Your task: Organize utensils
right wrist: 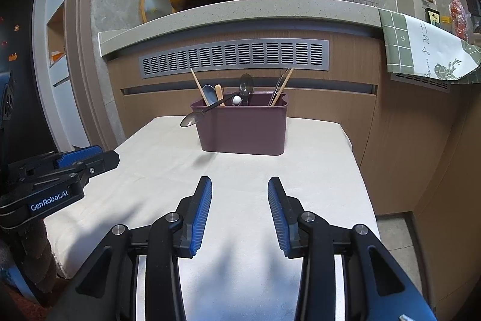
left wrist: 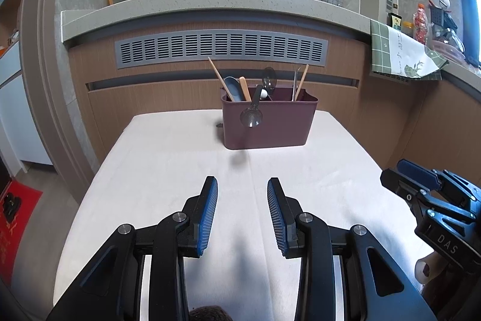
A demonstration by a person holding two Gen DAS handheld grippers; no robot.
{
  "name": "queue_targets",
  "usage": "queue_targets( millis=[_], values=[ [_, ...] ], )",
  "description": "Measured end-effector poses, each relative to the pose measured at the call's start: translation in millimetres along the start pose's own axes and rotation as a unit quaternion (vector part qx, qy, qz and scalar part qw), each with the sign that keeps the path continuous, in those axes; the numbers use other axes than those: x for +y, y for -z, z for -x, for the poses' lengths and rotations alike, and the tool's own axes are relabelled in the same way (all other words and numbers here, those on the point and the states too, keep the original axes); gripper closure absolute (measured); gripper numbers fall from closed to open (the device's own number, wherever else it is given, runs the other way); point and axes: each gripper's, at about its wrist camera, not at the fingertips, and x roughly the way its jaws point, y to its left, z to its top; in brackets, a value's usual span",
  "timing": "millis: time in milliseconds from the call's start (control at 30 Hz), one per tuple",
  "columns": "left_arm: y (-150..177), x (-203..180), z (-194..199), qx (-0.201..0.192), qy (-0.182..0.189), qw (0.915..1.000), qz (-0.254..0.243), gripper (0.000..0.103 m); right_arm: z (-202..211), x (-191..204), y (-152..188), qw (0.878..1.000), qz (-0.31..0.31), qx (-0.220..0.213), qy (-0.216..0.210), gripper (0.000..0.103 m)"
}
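Both tongs, left (left wrist: 242,197) and right (right wrist: 240,196), gape wide, empty. Dark spoon (left wrist: 252,115) overhangs the maroon caddy (left wrist: 267,122) rim at frame centre. Risk: a nudge tips it onto the desk (left wrist: 168,158).

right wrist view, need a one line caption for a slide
Open right gripper faces a maroon utensil caddy on the cloth-covered table, a metal spoon hanging over its rim.

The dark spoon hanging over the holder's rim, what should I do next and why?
Probably reach the left gripper, open and empty, toward the dark spoon: its bowl hangs outside the maroon holder while the other utensils stand inside.
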Motion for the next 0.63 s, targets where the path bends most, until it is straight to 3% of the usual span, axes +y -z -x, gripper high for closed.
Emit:
queue_targets(
  millis=[633],
  values=[
    [-0.1,2.9,-2.1,0.004,0.002,1.0000,0.004,0.067,2.6,-8.9,-6.5,1.000,-0.004,-0.011,0.015,0.066]
  ],
)
